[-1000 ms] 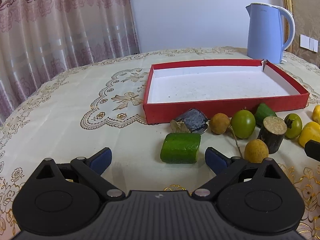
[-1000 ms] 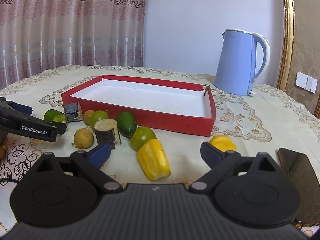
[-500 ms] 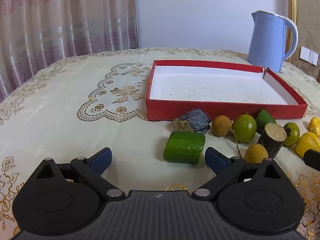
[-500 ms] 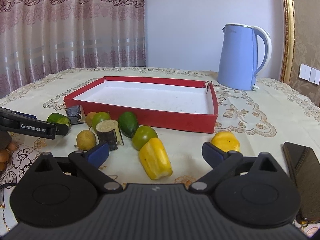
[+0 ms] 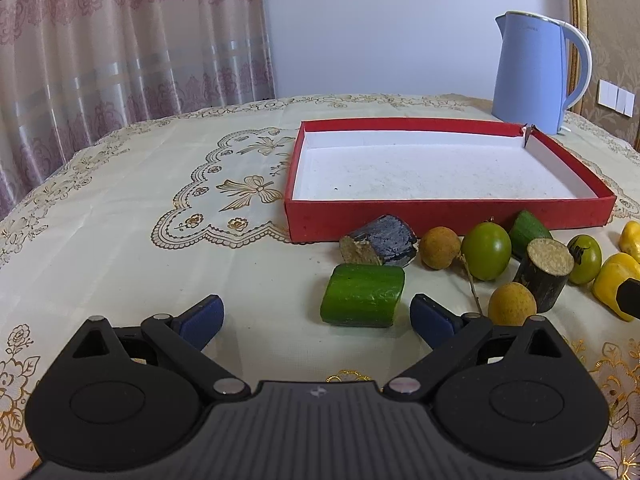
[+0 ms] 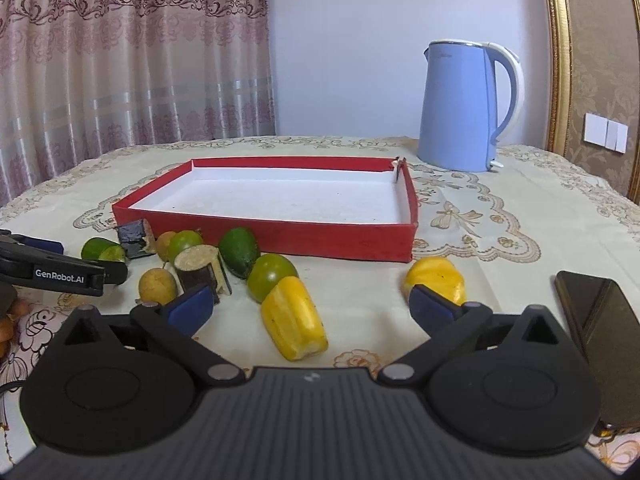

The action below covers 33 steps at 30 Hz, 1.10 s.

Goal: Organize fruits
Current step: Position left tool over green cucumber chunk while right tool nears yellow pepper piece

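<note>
Nothing has yet gone into the shallow red cardboard tray with a white floor [image 5: 448, 216], which stands bare on the embroidered cream worktop [image 5: 120, 220] in front of a pale blue electric kettle [image 6: 460, 108]. All the produce lies loose along the tray's near wall: a cut green cucumber chunk [image 5: 362, 295], dark-skinned stubs [image 5: 380, 245], small tan round fruits [image 5: 439, 242], green round fruits [image 5: 486, 251] and yellow pepper pieces [image 6: 295, 329]. The left gripper [image 5: 316, 316] hovers with fingers spread and holding nothing, the cucumber chunk just ahead between them. The right gripper [image 6: 308, 306] is likewise spread and unloaded, framing one yellow piece. A black phone [image 6: 596, 320] lies at right. By this evidence the sorting has barely begun; every piece remains to be moved.
</note>
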Each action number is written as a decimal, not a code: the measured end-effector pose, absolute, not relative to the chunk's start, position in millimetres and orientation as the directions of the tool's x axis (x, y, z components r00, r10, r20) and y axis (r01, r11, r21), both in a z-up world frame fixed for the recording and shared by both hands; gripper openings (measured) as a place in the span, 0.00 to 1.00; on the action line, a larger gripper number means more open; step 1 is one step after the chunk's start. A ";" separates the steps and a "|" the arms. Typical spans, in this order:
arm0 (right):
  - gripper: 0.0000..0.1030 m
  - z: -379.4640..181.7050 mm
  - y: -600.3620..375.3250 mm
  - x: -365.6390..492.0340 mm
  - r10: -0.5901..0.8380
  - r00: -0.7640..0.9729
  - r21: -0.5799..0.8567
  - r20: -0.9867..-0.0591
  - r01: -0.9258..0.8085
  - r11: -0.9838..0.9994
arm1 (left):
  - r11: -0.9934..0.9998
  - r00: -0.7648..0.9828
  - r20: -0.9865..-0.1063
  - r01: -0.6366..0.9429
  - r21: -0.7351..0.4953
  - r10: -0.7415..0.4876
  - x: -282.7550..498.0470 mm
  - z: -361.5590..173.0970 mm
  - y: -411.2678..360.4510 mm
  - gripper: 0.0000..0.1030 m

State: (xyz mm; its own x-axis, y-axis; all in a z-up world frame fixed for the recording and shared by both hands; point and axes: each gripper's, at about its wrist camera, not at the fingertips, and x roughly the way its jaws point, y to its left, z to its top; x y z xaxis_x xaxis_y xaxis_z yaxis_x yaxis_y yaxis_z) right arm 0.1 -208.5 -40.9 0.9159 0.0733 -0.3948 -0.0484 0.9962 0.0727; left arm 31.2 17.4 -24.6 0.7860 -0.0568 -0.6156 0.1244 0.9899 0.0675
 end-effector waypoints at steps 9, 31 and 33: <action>1.00 -40.3 -200.4 0.8 0.059 0.916 0.016 -0.398 -0.057 0.998 | 0.990 0.786 -0.616 0.124 0.072 -0.054 31.0 -25.2 17.2 0.98; 1.00 -40.7 -202.6 1.7 0.079 0.909 0.034 -0.409 -0.071 0.997 | 0.991 0.797 -0.602 0.115 0.071 -0.049 31.6 -25.4 16.4 0.97; 1.00 -40.7 -202.5 1.8 0.078 0.910 0.034 -0.408 -0.070 0.997 | 0.992 0.799 -0.599 0.113 0.062 -0.053 31.3 -25.0 17.9 0.96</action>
State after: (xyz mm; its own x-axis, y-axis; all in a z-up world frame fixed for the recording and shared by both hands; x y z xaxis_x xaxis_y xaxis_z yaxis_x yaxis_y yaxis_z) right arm 1.8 -202.5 -40.7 0.9096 0.0782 -0.4081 -0.0703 0.9969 0.0342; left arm 31.3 17.9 -24.9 0.7987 -0.0530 -0.5994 0.1126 0.9917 0.0623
